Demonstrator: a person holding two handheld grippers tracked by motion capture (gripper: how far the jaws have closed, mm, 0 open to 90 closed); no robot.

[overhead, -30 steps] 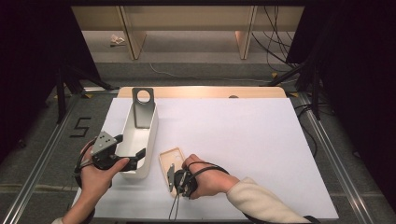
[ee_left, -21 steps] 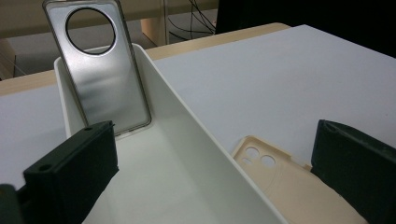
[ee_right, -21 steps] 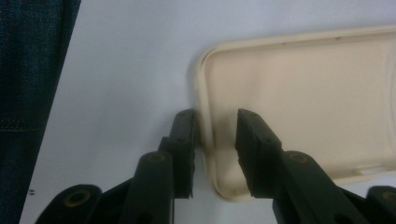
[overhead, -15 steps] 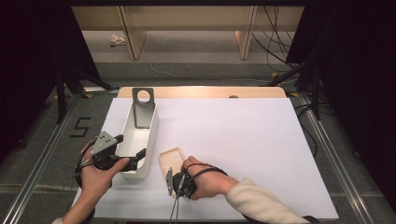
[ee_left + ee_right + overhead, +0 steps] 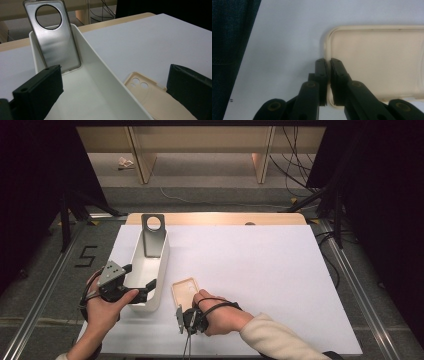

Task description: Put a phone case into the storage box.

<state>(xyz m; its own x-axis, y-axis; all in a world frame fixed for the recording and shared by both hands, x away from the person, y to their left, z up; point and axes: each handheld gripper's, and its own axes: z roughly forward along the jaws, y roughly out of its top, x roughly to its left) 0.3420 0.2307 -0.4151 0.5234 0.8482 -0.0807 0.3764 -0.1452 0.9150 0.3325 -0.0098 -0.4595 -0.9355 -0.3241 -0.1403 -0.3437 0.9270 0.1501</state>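
A beige phone case (image 5: 186,290) lies flat on the white table, inner side up. My right gripper (image 5: 182,309) meets it from the near side. Its jaws have just been closing and now pinch the case's rim (image 5: 325,40) at a corner, my right gripper (image 5: 328,62) shut on it. A long white bin (image 5: 162,270) stands to the left, with a grey phone case (image 5: 152,234) leaning upright at its far end. My left gripper (image 5: 140,276) is open at the bin's near end, one jaw inside and one outside the right wall (image 5: 105,72), touching neither side.
The beige case (image 5: 150,97) lies just outside the bin's right wall. Dark blue fabric (image 5: 229,50) borders the table at the left of the right gripper view. White tabletop (image 5: 260,270) stretches to the right; metal frame rails run along both sides.
The right hand has edged slightly left along the near end of the beige case. The left hand and the bin have stayed still.
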